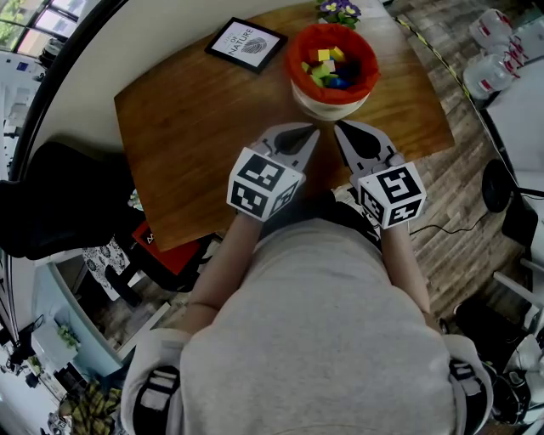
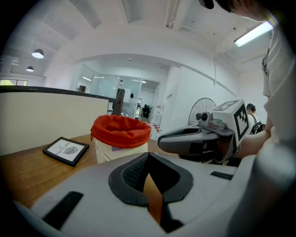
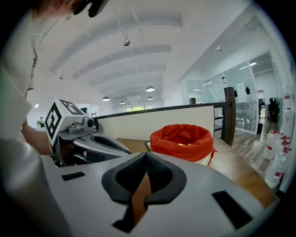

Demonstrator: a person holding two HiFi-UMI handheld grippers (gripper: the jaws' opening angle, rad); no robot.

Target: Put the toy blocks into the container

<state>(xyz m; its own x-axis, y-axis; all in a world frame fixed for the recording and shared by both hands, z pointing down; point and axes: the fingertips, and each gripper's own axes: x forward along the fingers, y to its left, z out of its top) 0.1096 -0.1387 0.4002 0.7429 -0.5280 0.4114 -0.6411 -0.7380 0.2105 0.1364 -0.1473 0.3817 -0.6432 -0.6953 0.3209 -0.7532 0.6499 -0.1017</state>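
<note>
A black-framed picture with a fingerprint-like print (image 1: 246, 44) lay flat on the brown wooden table (image 1: 187, 127), well ahead of the left gripper (image 1: 313, 132) and off to its left. That grey two-jaw tool hung low over the near edge of the table. Its jaws were pressed together with nothing between them, and its black-and-white marker cube (image 1: 263, 183) sat back over the person's wrist.

Just beyond its tip, and slightly to its right, stood the cream bucket-shaped container with a red fabric liner (image 1: 330, 105). It sat upright and clear of the jaws in both gripper views. Inside it lay the small coloured toy blocks (image 1: 327, 66), with yellow, green and blue pieces piled against the liner. No block showed on the table around either tool.

The right gripper (image 1: 338, 127) pointed at the same container from the other side, so the bucket stood just ahead of it and a little to its left. Its jaws were likewise closed and empty. The two tips angled toward each other, close together but apart, in front of the bucket's wall.

A small pot of purple flowers (image 1: 338, 11) stood at the table's far edge, beyond the container. White plastic bottles with red labels (image 1: 493, 51) sat on the plank floor, well off to the right of the right gripper.
</note>
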